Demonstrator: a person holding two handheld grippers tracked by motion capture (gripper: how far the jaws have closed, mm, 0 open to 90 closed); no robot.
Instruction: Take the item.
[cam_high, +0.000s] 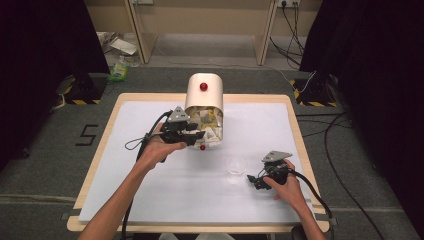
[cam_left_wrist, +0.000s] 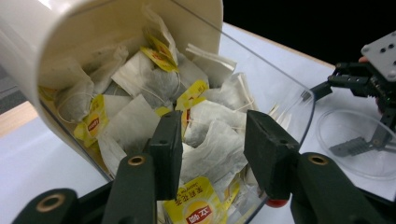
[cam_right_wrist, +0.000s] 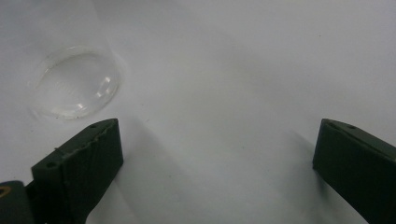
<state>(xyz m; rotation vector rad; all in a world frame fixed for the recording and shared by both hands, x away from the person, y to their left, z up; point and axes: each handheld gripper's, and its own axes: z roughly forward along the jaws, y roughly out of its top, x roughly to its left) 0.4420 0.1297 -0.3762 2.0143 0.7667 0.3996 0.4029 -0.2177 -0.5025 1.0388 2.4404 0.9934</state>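
We see a white table mat (cam_high: 150, 190) among dark curtains; pale paper tea bags (cam_left_wrist: 210, 135) at twelve o'clock of our half-open left gripper (cam_left_wrist: 212, 144); right gripper (cam_right_wrist: 215, 154) gapes wide.

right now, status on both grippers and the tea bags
Left gripper open at the tea bag dispenser mouth, over the tea bags, none held. Right gripper open, beside the clear glass cup. Raised clear flap beside left gripper.

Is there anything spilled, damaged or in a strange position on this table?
Nothing looks spilled or damaged. The tea bags stay inside the white dispenser, whose clear lid is swung open at the front. The left gripper is open at them. The glass cup stands upright, empty, beside the open right gripper.
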